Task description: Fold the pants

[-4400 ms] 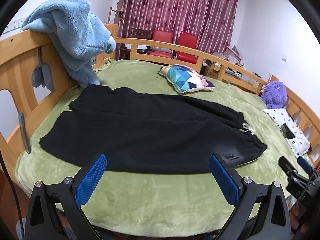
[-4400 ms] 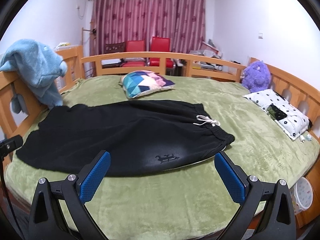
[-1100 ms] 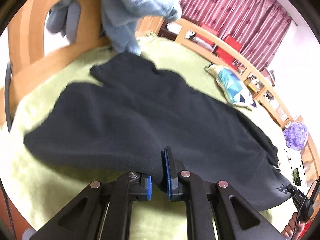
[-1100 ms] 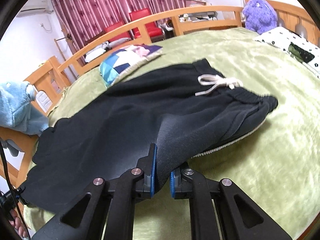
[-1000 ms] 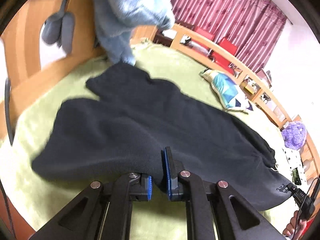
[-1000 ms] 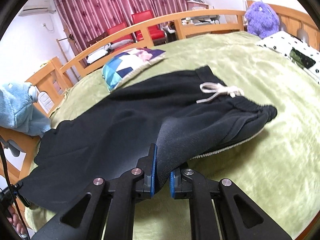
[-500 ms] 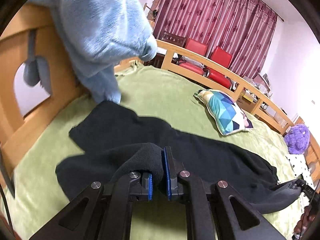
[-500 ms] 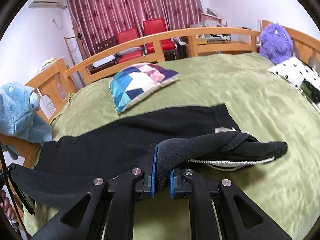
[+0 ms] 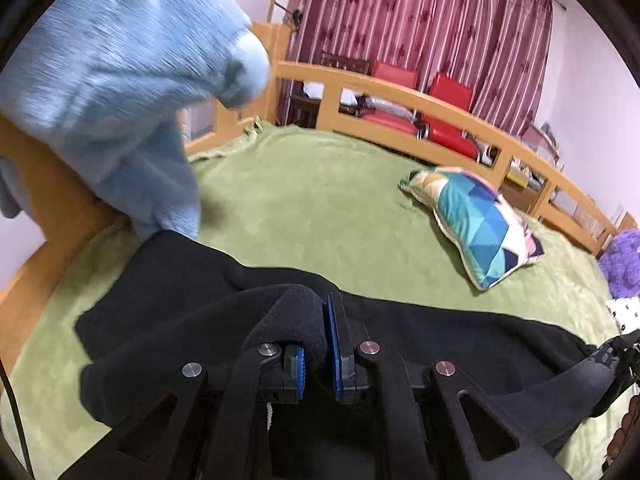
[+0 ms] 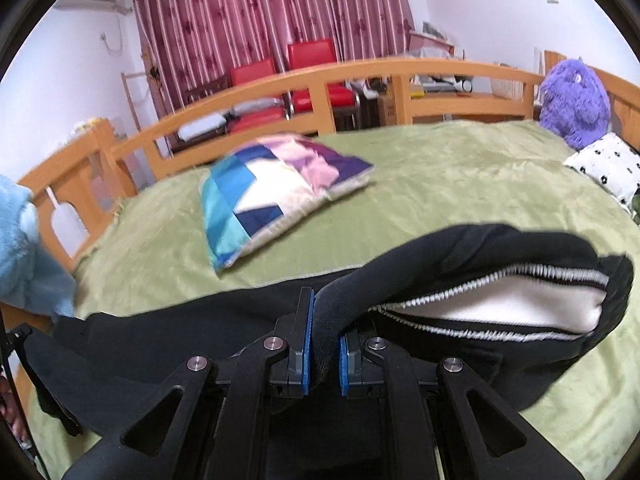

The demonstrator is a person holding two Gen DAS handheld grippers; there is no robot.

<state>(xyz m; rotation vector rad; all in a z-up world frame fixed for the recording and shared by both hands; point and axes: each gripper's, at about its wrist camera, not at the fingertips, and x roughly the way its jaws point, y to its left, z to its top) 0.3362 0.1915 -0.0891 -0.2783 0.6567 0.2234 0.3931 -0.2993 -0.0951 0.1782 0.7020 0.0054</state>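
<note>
1. On the green plush bedspread (image 9: 320, 200) of a wooden-railed bed, black sweatpants (image 9: 180, 292) lie stretched lengthwise along the near edge, part of the cloth raised off the bedspread.
2. The left gripper (image 9: 318, 354) has its blue-padded fingers (image 9: 331, 344) drawn close together on a bunched fold of a pant leg, which humps up over the left finger.
3. The right gripper (image 10: 323, 350) is likewise pinched tight on the black fabric near the waist; the lifted waistband (image 10: 500, 280) gapes open to the right, showing a white lining and ribbed white edging.
4. From the right wrist view, the raised waist end hangs above the bedspread (image 10: 460, 184), while the remaining sweatpants (image 10: 168, 336) run left toward the other gripper, visible at the frame's left edge.
5. A pillow with a blue, white and pink geometric cover (image 10: 276, 200) rests near the middle of the bed, beyond the pants and apart from them.
6. A light blue fleece garment (image 9: 120, 92) drapes over the wooden rail (image 9: 400, 92) at the left end, its lower edge reaching the leg end of the pants.
7. A purple plush toy (image 10: 574, 100) sits at the far right corner beside a black-spotted white pillow (image 10: 608, 168).
8. Two red chairs (image 10: 280, 80) stand behind the far rail before maroon striped curtains (image 10: 260, 12).
</note>
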